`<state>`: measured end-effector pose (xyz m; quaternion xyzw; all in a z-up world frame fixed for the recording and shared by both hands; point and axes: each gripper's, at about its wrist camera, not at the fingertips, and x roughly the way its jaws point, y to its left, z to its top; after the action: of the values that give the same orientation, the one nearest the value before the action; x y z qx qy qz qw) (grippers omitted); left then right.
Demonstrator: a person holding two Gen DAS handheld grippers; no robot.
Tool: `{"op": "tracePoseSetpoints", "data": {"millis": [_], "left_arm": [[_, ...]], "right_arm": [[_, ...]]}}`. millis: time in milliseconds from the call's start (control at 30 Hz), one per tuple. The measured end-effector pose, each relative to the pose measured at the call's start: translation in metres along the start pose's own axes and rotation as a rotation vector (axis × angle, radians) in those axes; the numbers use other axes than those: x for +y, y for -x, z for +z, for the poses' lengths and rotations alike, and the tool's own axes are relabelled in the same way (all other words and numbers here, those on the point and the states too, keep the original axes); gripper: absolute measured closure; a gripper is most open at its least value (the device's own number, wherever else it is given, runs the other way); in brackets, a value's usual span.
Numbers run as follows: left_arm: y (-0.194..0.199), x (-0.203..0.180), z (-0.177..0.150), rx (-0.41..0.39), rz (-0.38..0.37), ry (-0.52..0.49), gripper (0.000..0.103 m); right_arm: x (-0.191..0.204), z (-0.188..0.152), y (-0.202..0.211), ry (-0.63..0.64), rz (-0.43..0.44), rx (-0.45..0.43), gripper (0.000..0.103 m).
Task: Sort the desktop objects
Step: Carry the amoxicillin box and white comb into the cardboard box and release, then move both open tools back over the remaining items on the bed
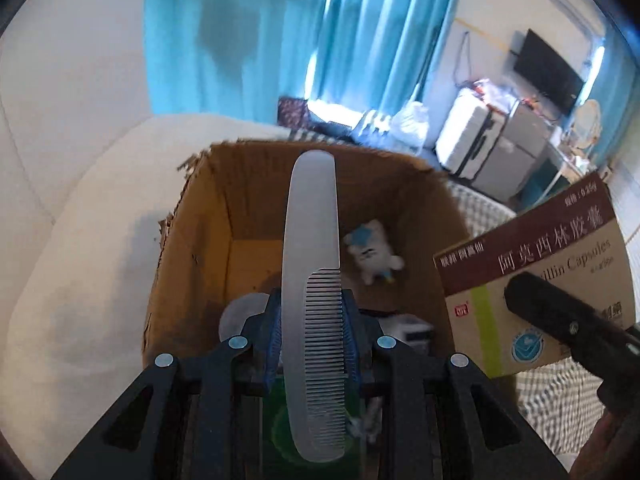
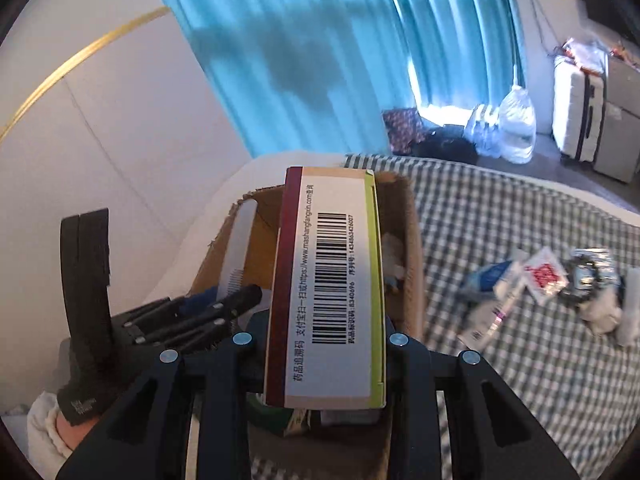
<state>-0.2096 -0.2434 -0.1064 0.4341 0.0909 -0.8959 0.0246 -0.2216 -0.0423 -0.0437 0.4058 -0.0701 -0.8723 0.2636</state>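
Observation:
My left gripper (image 1: 313,320) is shut on a translucent white comb (image 1: 310,248), which stands up over an open cardboard box (image 1: 192,248). A small white and blue plush toy (image 1: 372,254) lies inside the box. My right gripper (image 2: 326,336) is shut on a medicine carton (image 2: 328,280) with a barcode, also held above the cardboard box (image 2: 412,240). In the left wrist view that carton (image 1: 536,264) appears at the right with the right gripper's black finger (image 1: 560,320) across it. The comb (image 2: 236,248) and left gripper (image 2: 224,304) show at the left of the right wrist view.
The box rests on a checked bedspread (image 2: 520,360) beside a white cushion (image 1: 80,260). Several loose packets and tubes (image 2: 532,280) lie on the bedspread at the right. Blue curtains (image 1: 260,40), bags and a white suitcase (image 1: 464,136) stand beyond.

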Motion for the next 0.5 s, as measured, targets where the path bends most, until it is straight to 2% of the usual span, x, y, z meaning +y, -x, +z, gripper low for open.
{"op": "tracePoseSetpoints", "data": {"millis": [67, 100, 133, 167, 200, 233, 300, 400, 500], "left_arm": [[-0.012, 0.003, 0.001, 0.009, 0.017, 0.002, 0.074], [-0.015, 0.004, 0.002, 0.011, 0.020, 0.001, 0.068], [-0.018, 0.004, 0.002, 0.011, 0.029, 0.004, 0.052], [-0.019, 0.006, 0.002, 0.009, 0.041, 0.009, 0.041], [-0.018, 0.006, 0.001, 0.005, 0.047, 0.012, 0.027], [-0.015, 0.006, -0.001, -0.006, 0.049, 0.017, 0.025], [-0.008, 0.006, -0.007, -0.008, 0.037, 0.018, 0.024], [0.000, 0.007, -0.012, 0.000, 0.039, 0.028, 0.017], [0.021, 0.003, -0.024, -0.015, 0.023, 0.037, 0.016]], "right_arm": [[-0.002, 0.005, -0.015, 0.000, 0.007, 0.005, 0.071], [-0.003, 0.009, -0.022, -0.005, 0.003, 0.005, 0.066], [-0.002, 0.010, -0.024, -0.012, -0.002, -0.002, 0.047], [-0.004, 0.014, -0.025, -0.029, -0.015, -0.020, 0.039], [-0.005, 0.016, -0.022, -0.037, -0.025, -0.053, 0.039], [-0.005, 0.018, -0.016, -0.037, -0.039, -0.087, 0.039], [-0.003, 0.022, -0.009, -0.029, -0.024, -0.093, 0.039], [-0.009, 0.018, 0.012, -0.052, -0.045, -0.115, 0.039], [-0.018, 0.007, 0.037, -0.067, -0.079, -0.134, 0.039]]}}
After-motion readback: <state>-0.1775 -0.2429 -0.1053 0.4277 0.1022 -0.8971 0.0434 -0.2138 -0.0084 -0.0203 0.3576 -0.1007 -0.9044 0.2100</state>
